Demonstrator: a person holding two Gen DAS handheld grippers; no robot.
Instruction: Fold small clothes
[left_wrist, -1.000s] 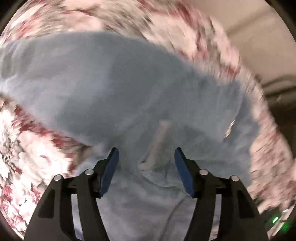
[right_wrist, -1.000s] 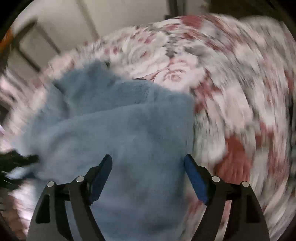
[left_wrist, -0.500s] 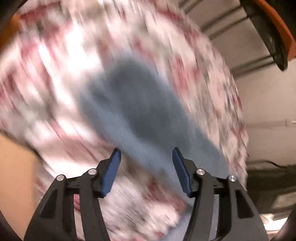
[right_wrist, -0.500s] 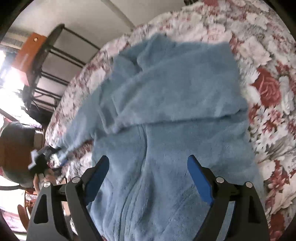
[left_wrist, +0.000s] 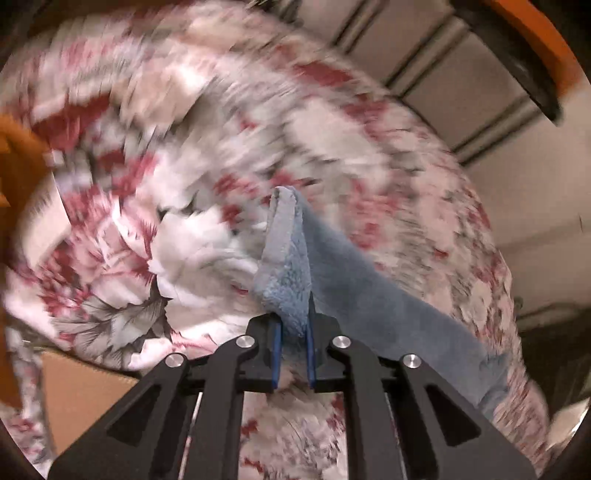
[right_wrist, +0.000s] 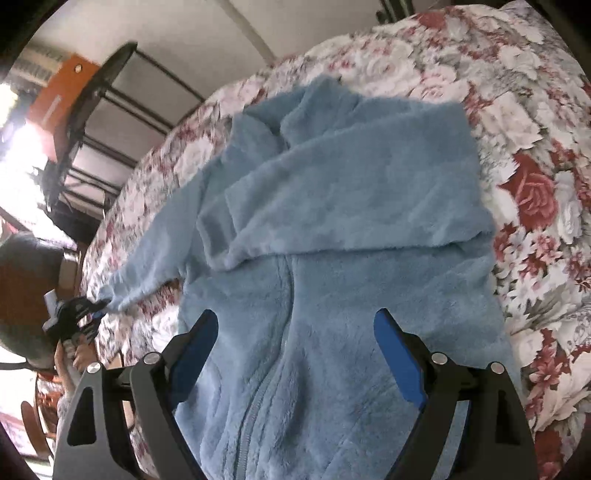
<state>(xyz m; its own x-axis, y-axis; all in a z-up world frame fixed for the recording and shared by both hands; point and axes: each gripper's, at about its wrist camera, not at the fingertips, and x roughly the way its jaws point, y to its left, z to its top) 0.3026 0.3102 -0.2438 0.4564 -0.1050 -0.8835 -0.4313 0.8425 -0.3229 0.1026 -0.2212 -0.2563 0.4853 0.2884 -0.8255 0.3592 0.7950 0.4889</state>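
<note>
A blue fleece jacket (right_wrist: 332, 236) lies spread across a bed covered by a floral quilt (right_wrist: 532, 155) of red and white roses, near the quilt's far left edge. Beyond that edge stand a black metal rack (right_wrist: 107, 122) and an orange panel (right_wrist: 55, 103) against a pale wall; nothing rests on the garment itself. The jacket is thick, fuzzy pile with a zipper (right_wrist: 273, 354) running down its front, and one sleeve (right_wrist: 347, 192) is folded flat across the chest. The other sleeve (left_wrist: 388, 306) stretches out toward the quilt's left edge, where the left gripper (left_wrist: 293, 354) has its blue pads pressed together on the cuff (left_wrist: 286, 266), pinching the folded fleece upright. In the right wrist view the right gripper (right_wrist: 295, 354) hovers over the jacket's lower body with its fingers spread wide, gripping nothing. The left wrist view is heavily motion-blurred, so the quilt pattern smears there. The jacket's hem is cut off by the frame.
</note>
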